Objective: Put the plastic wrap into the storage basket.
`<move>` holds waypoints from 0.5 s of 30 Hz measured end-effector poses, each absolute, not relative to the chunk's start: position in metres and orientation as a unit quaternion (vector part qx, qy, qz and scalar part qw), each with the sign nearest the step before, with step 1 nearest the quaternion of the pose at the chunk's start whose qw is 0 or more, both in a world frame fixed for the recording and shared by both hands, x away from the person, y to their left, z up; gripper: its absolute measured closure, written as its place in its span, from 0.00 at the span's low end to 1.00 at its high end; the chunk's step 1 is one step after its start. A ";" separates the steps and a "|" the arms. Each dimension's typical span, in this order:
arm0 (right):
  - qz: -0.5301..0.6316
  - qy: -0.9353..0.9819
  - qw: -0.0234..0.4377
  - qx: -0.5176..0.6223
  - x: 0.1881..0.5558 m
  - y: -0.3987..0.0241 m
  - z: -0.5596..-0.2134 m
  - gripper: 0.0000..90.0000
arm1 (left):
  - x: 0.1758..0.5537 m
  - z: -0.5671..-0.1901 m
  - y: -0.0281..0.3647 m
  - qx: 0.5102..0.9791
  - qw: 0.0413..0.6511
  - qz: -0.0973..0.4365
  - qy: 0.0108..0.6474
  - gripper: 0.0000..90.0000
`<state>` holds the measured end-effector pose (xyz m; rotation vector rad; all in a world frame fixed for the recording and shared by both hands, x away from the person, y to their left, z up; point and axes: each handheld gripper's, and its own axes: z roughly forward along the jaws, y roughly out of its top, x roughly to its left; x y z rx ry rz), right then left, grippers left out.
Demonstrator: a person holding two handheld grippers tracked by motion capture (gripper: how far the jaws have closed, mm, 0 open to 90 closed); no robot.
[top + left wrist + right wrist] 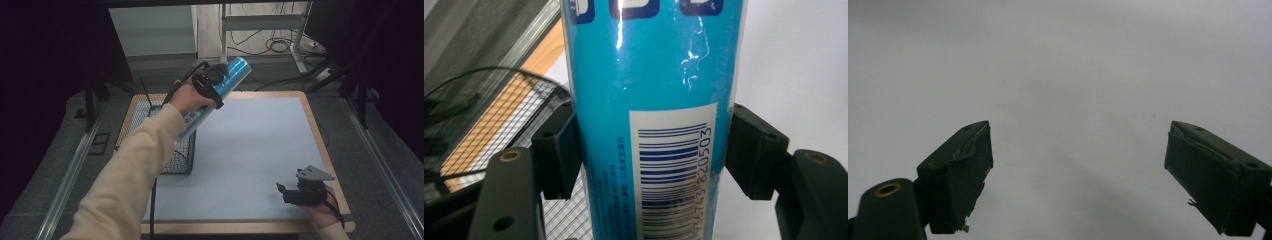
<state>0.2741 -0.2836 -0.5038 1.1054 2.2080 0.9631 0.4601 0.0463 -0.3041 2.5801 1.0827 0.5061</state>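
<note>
Transport is judged to be the step in hand: a blue tube [220, 90] is clamped between the pads of the left gripper [651, 155] and held tilted in the air above the wire basket [181, 150] at the far left. The right gripper [1078, 175] is held wide open and empty over the grey mat [250, 150], near right. A steady carry and a gentle set-down are called for next.

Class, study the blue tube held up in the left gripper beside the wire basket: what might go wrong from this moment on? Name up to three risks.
1. The blue tube is glossy and round, and the left gripper clamps it only from two sides near one end; it might slip or swing.
2. Held aslant over the wire basket, its long free end may catch the basket's rim when lowered.
3. The right gripper rests open over the white mat, too far away to steady a slip.
</note>
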 end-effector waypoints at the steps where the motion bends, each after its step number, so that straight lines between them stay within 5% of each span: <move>1: 0.352 0.808 0.244 0.405 0.274 -0.284 -0.504 0.14 | 0.464 -0.304 0.052 0.894 0.148 0.176 0.383 0.35; 15: 0.351 0.808 0.246 0.405 0.276 -0.285 -0.506 0.14 | 0.477 -0.320 0.081 0.885 0.137 0.172 0.412 0.35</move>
